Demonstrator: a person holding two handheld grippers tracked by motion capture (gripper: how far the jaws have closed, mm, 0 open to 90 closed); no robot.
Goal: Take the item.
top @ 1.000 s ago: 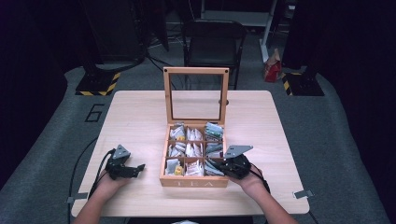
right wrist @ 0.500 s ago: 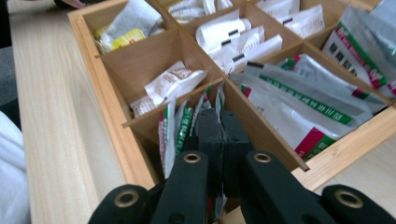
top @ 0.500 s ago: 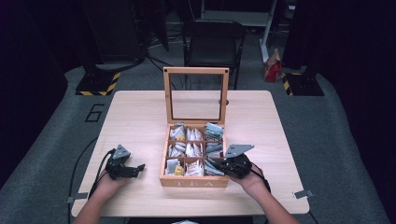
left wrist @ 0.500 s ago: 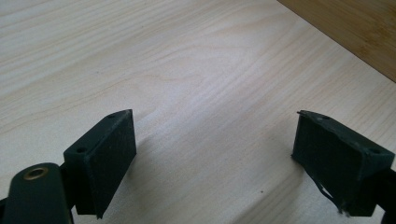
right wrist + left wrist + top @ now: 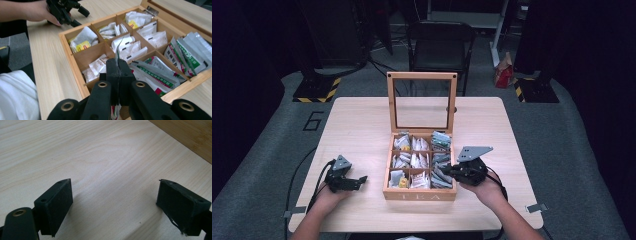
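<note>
An open wooden tea box [image 5: 419,195] stands mid-table with its glass lid [image 5: 422,105] upright. Its compartments [image 5: 100,51] hold several tea bags, white ones and green-striped foil ones [image 5: 160,72]. My right gripper [image 5: 448,173] hovers over the box's near right compartments. In the right gripper view its jaws [image 5: 117,63] are shut on a thin tea bag packet [image 5: 117,50] seen edge-on, raised above the box. My left gripper [image 5: 358,180] rests on the table left of the box. Its jaws [image 5: 115,195] stand wide open over bare wood with nothing between them.
The light wooden table [image 5: 357,125] has free room left, right and behind the box. A black chair [image 5: 439,47] stands beyond the far edge. A corner of the box [image 5: 192,137] lies ahead of the left gripper. White cloth [image 5: 17,97] lies at the near table edge.
</note>
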